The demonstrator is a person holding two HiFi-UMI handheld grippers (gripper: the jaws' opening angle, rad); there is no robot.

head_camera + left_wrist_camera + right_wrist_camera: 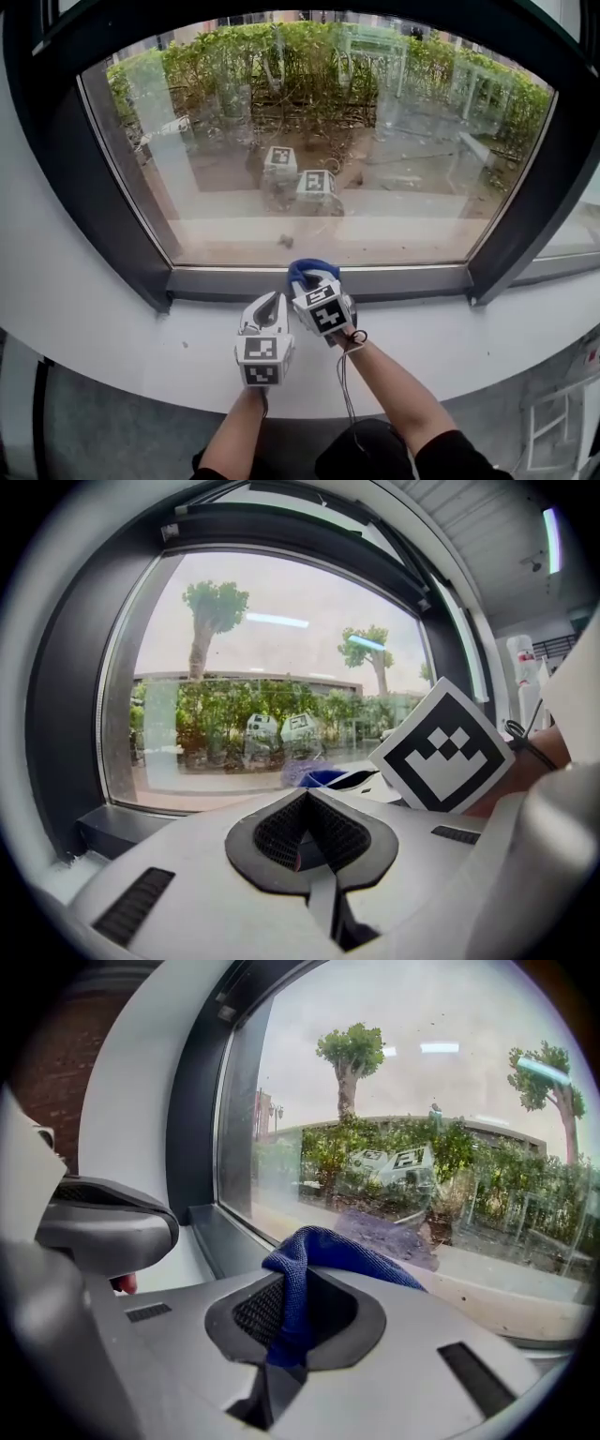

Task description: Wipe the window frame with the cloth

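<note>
Blue microfibre, the cloth (314,1258) is clamped between the jaws of the right gripper (289,1327), one fold sticking up out of the pads and the rest bunched ahead of the tips. In the head view the cloth sits against the bottom rail of the dark window frame (216,282), roughly midway along it, where the rail meets the white sill (103,323). The left gripper (271,302) rests just beside the right one, a little further back from the rail and over the sill. Its jaws are together with nothing between them, and the left gripper view shows only the dark ribbed pads meeting. Both grippers point toward the glass (375,169), which gives a faint reflection of their marker cubes. Beyond the pane lie a paved strip and a green hedge.
</note>
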